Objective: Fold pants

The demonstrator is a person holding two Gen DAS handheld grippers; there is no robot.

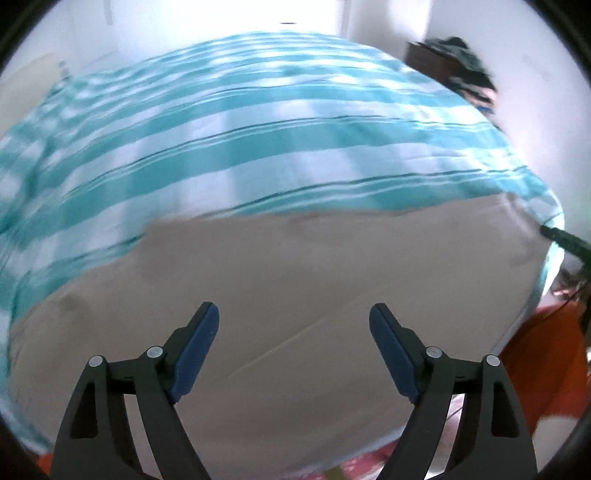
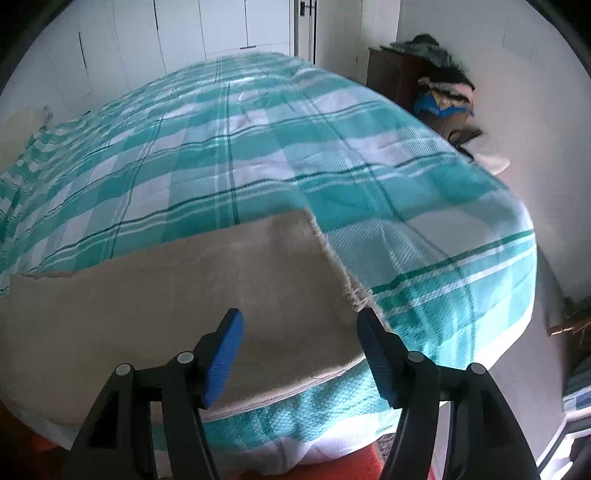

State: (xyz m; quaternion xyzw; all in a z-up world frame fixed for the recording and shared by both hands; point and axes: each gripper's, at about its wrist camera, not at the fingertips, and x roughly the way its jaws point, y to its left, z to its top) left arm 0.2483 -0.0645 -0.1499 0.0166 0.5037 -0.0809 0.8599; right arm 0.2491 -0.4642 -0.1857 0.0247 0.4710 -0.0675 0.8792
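Note:
Beige pants (image 1: 314,280) lie flat on a bed with a teal and white checked cover (image 1: 258,140). My left gripper (image 1: 294,325) is open and empty, hovering above the pants' middle. In the right wrist view the pants (image 2: 166,295) lie across the bed's near edge, and their hemmed end (image 2: 332,258) runs along the right side. My right gripper (image 2: 299,332) is open and empty just above that end, near the corner. The tip of the other gripper (image 1: 561,238) shows at the right edge of the left wrist view.
The checked bed cover (image 2: 240,147) fills most of the view. A dark wooden cabinet (image 2: 391,74) with piled clothes (image 2: 443,85) stands at the far right by the wall. White wardrobe doors (image 2: 184,33) are behind the bed. Orange fabric (image 1: 546,358) shows below the bed edge.

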